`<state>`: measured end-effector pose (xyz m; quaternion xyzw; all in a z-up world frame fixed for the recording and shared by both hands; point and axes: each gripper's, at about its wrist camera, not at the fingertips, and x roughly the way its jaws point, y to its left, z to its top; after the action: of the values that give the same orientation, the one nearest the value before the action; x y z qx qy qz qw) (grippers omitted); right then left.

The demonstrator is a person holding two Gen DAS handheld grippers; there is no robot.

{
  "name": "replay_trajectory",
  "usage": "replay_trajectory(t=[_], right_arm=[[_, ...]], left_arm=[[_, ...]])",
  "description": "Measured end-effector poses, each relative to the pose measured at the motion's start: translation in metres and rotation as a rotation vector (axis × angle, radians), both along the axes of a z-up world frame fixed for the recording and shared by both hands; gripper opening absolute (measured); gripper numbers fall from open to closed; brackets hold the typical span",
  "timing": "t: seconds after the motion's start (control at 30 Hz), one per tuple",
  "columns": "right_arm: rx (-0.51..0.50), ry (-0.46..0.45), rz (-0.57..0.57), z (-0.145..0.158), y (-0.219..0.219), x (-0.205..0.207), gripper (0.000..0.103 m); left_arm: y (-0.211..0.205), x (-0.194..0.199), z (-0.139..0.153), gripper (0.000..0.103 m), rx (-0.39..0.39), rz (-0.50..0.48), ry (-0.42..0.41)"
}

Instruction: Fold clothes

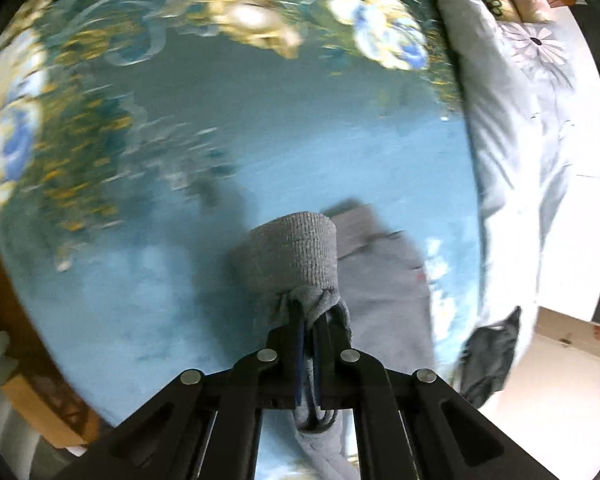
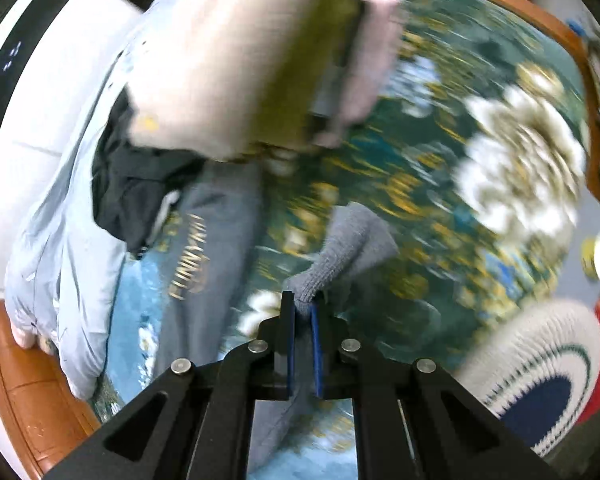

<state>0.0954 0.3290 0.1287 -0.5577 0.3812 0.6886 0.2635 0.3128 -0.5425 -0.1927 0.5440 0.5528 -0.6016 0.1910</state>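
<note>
Item: grey sweatshirt (image 2: 204, 248), gold lettering showing, lying over the blue floral bedspread (image 1: 180, 140). Ribbed cuff (image 1: 296, 252) bunching in the left gripper (image 1: 308, 316), jaws clamping it. Right gripper (image 2: 302, 308) pinching another ribbed grey edge (image 2: 348, 248).

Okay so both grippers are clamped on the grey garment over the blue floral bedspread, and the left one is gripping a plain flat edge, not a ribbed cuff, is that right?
Not quite. The left gripper is clamped on a ribbed cuff of the grey garment, as the left wrist view shows. The rest holds: the right gripper is also shut on grey fabric, over the blue floral bedspread.
</note>
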Motion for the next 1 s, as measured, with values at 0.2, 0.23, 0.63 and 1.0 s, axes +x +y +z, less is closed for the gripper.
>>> replay_trajectory(t=[0.2,0.23,0.63,1.0], right_arm=[[0.069,-0.134,0.144,-0.027,-0.031,-0.127,0.007],[0.086,-0.171,0.159,-0.034,-0.036,-0.145,0.007],[0.218,-0.404,0.075,-0.125,-0.038,-0.256,0.007],[0.179,-0.186,0.320,-0.144,-0.062,-0.274,0.044]], left_arm=[[0.053,-0.072,0.062,0.003,0.118,0.110,-0.024],[0.057,-0.081,0.069,0.004,0.126,0.120,-0.032],[0.030,-0.119,0.050,0.004,0.198,0.194,-0.069],[0.042,-0.139,0.049,0.050,0.192,0.061,0.109]])
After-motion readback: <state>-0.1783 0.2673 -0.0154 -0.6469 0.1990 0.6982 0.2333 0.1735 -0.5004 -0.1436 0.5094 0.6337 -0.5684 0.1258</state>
